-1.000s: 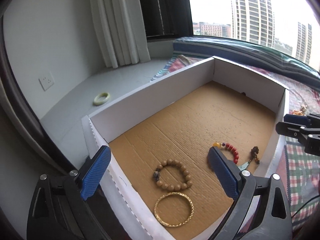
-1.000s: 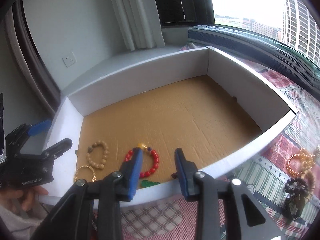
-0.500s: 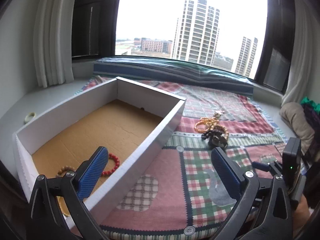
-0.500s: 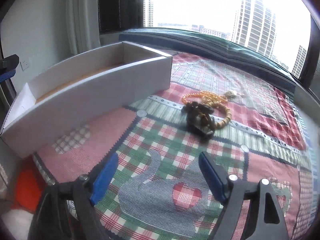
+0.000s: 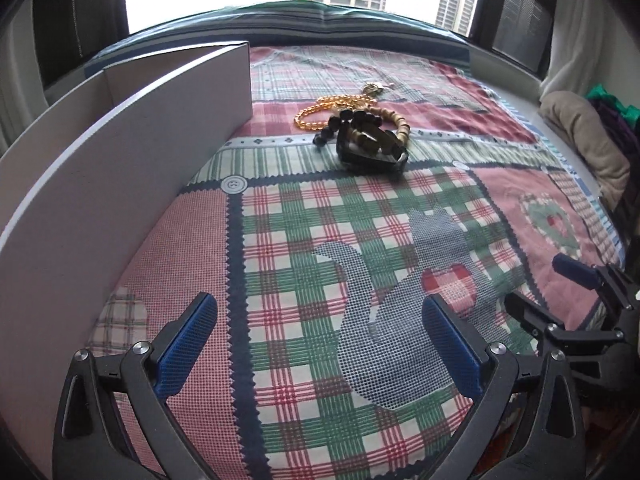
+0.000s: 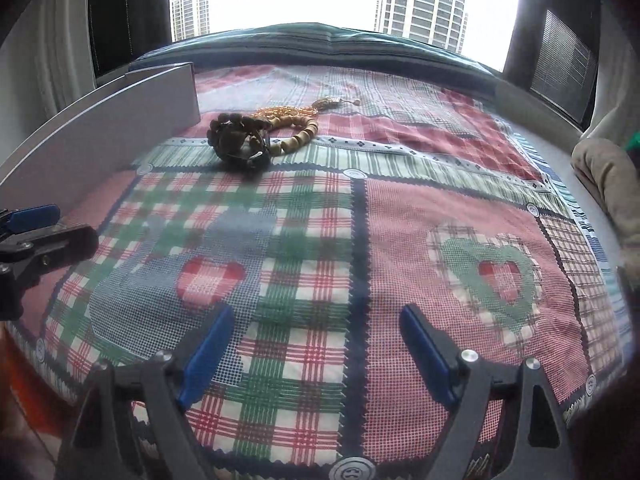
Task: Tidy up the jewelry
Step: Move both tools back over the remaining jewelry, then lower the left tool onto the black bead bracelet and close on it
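Observation:
A pile of jewelry lies on the plaid quilt: a dark bead bracelet with a black watch (image 5: 370, 146) (image 6: 240, 142), an amber bead string (image 5: 332, 106) (image 6: 280, 112) and a tan wooden bead bracelet (image 5: 396, 124) (image 6: 300, 138). A white cardboard box (image 5: 120, 152) (image 6: 100, 128) stands to its left; its inside is hidden. My left gripper (image 5: 320, 344) is open and empty, well short of the pile. My right gripper (image 6: 316, 344) is open and empty too, low over the quilt to the right of the left one.
The plaid quilt (image 5: 360, 240) (image 6: 400, 220) covers a window ledge. A beige folded cloth (image 5: 584, 136) (image 6: 608, 176) lies at the far right. The window with dark frames runs behind.
Both grippers have swung right, away from the box and over the quilt, facing the jewelry pile. The right gripper, narrow over the box, is now wide open.

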A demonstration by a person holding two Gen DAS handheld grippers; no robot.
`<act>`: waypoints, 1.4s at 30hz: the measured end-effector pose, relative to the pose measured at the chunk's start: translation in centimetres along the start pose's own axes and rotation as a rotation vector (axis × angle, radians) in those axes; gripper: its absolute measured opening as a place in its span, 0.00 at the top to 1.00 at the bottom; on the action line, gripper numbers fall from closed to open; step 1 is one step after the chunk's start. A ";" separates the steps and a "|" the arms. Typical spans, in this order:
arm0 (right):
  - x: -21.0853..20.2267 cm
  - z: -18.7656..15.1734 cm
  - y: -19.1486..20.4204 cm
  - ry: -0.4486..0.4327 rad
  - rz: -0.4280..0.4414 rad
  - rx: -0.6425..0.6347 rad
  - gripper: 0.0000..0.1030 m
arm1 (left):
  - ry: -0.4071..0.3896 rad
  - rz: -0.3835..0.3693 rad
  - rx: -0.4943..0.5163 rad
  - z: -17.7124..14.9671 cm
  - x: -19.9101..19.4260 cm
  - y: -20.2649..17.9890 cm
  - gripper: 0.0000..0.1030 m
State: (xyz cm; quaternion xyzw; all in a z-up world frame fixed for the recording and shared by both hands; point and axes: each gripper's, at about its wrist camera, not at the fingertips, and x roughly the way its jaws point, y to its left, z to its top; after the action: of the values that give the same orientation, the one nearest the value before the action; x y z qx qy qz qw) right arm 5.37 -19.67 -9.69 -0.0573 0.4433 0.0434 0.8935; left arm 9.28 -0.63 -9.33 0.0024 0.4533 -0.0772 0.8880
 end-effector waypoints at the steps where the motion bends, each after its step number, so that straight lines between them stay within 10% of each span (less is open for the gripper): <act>1: 0.1 -0.1 -0.1 0.003 0.002 0.004 0.16 | 0.012 0.015 0.004 -0.2 0.4 0.0 0.01; 20: 2.2 -0.9 -1.1 0.063 0.020 0.077 0.10 | 0.111 0.020 -0.033 -0.4 2.5 0.5 0.01; 24: 2.4 -1.0 -0.9 0.059 0.024 0.057 0.06 | 0.071 -0.062 -0.044 2.1 1.4 0.5 0.01; 33: 2.4 -1.1 -0.8 0.046 0.037 0.048 0.04 | -0.034 0.033 0.121 11.7 6.0 -1.1 0.03; 39: 2.2 -1.3 -0.8 0.042 0.041 0.047 0.04 | 0.025 0.023 0.281 13.5 11.2 -3.3 0.30; 41: 2.2 -1.3 -0.8 0.042 0.045 0.045 0.04 | 0.035 0.037 0.333 13.2 11.9 -3.9 0.76; 42: 2.2 -1.3 -0.8 0.043 0.047 0.044 0.04 | 0.020 0.046 0.340 12.9 11.6 -4.0 0.77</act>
State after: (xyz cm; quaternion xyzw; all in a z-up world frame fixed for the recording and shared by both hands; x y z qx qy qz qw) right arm 5.79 -20.61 -12.15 -0.0281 0.4644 0.0532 0.8836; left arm 25.86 -7.08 -10.82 0.1637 0.4422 -0.1324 0.8719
